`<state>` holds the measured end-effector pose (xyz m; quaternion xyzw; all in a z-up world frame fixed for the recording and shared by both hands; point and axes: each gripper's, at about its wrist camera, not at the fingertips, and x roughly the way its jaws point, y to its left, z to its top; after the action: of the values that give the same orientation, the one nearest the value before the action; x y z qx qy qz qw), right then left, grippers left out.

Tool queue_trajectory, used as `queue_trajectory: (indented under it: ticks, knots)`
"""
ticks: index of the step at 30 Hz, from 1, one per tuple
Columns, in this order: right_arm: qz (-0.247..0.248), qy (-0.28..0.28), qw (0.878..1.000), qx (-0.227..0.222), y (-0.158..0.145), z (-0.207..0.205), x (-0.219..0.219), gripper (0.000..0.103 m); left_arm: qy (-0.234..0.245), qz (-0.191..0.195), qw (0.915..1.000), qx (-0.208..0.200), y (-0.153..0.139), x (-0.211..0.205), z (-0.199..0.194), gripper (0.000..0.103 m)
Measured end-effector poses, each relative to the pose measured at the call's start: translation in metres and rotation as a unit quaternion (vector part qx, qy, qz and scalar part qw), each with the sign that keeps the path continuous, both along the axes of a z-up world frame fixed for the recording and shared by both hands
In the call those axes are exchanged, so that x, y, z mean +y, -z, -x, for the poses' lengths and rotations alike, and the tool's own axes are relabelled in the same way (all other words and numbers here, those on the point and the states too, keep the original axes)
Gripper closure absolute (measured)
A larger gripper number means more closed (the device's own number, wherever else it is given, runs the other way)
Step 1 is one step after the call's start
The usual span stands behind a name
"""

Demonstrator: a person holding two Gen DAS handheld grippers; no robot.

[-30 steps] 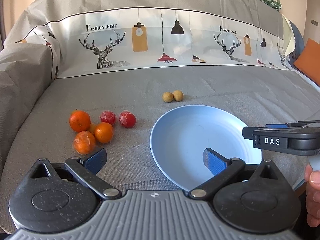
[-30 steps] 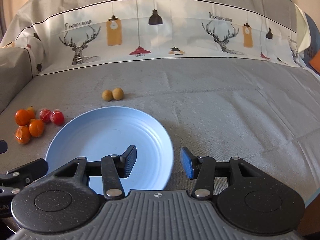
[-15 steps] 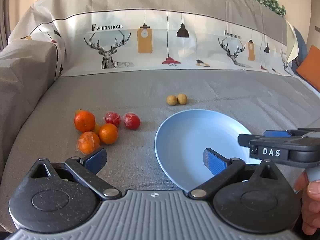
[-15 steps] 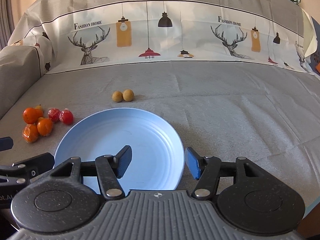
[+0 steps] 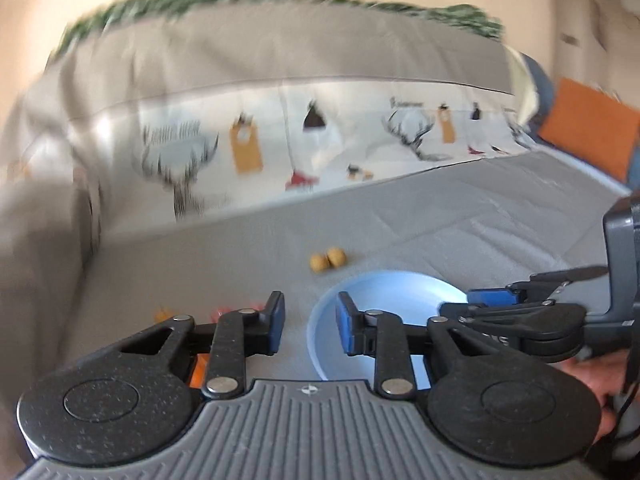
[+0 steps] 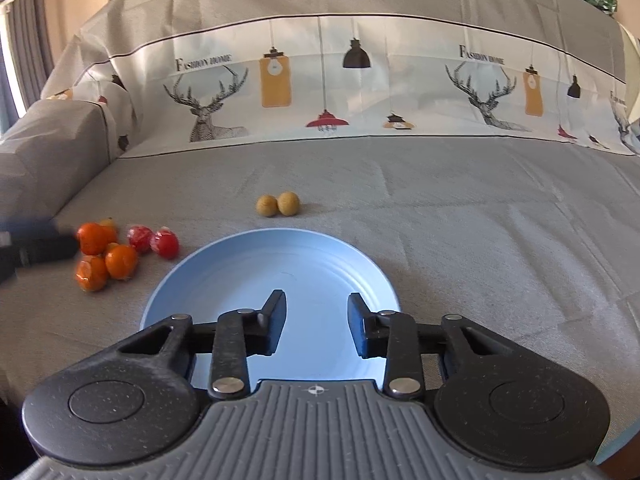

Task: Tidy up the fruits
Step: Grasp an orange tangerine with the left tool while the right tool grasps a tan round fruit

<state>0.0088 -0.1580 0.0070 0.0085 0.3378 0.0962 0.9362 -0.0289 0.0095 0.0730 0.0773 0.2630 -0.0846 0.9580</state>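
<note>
Left claw (image 5: 310, 328) partly open, empty. Right claw (image 6: 317, 328) partly open, empty, above blue plate (image 6: 240, 276). Oranges (image 6: 105, 258), wrapped red fruits (image 6: 154, 240) left of plate; two longans (image 6: 278, 204) behind it, on sofa cover (image 6: 480, 220).

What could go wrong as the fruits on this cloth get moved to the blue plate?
1. The small round orange fruits sit packed against the red ones, so a grab may nudge neighbours away.
2. The left wrist view is motion-blurred; the left gripper could misjudge its aim.
3. The right gripper hangs over the empty round blue plate and may block drop-offs.
</note>
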Motion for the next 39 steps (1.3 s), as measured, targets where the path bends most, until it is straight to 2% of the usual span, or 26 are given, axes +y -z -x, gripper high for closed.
queue_trajectory:
  ticks: [2, 4, 5, 8, 11, 17, 29, 34, 35, 37, 39]
  knots:
    - [-0.004, -0.008, 1.000, -0.005, -0.002, 0.001, 0.002, 0.071, 0.004, -0.018, 0.9997, -0.016, -0.001, 0.012, -0.002, 0.077]
    - [-0.008, -0.016, 1.000, -0.009, -0.003, 0.002, 0.006, 0.072, -0.014, -0.016, 0.9997, -0.016, 0.009, 0.029, -0.004, 0.077]
    - [-0.010, -0.019, 1.000, -0.012, -0.004, 0.002, 0.008, 0.073, -0.034, 0.004, 0.9994, 0.000, 0.013, 0.039, -0.007, 0.078]
    - [-0.017, -0.028, 0.999, -0.018, -0.006, 0.001, 0.012, 0.074, -0.083, 0.060, 0.9945, -0.022, 0.007, 0.060, -0.003, 0.078]
    - [-0.029, -0.030, 0.999, -0.021, -0.010, -0.005, 0.011, 0.078, -0.103, 0.090, 0.9900, -0.033, 0.006, 0.067, -0.001, 0.078]
    - [-0.069, -0.028, 0.997, -0.014, -0.014, -0.046, -0.002, 0.077, -0.136, 0.130, 0.9822, -0.002, 0.008, 0.087, -0.020, 0.078]
    - [-0.143, 0.006, 0.989, 0.042, 0.010, -0.158, 0.002, 0.076, -0.177, 0.139, 0.9737, 0.036, 0.022, 0.104, -0.051, 0.078]
    - [-0.132, 0.022, 0.988, 0.074, 0.026, -0.195, 0.014, 0.076, -0.208, 0.146, 0.9651, 0.063, 0.036, 0.115, -0.071, 0.075]
    - [-0.128, 0.024, 0.988, 0.081, 0.030, -0.201, 0.017, 0.076, -0.213, 0.148, 0.9635, 0.067, 0.038, 0.116, -0.074, 0.072]
    - [-0.119, 0.028, 0.988, 0.093, 0.036, -0.209, 0.022, 0.076, -0.221, 0.150, 0.9608, 0.074, 0.043, 0.119, -0.080, 0.059]
    - [-0.111, 0.032, 0.988, 0.098, 0.041, -0.214, 0.025, 0.068, -0.223, 0.151, 0.9598, 0.079, 0.048, 0.120, -0.086, 0.050]
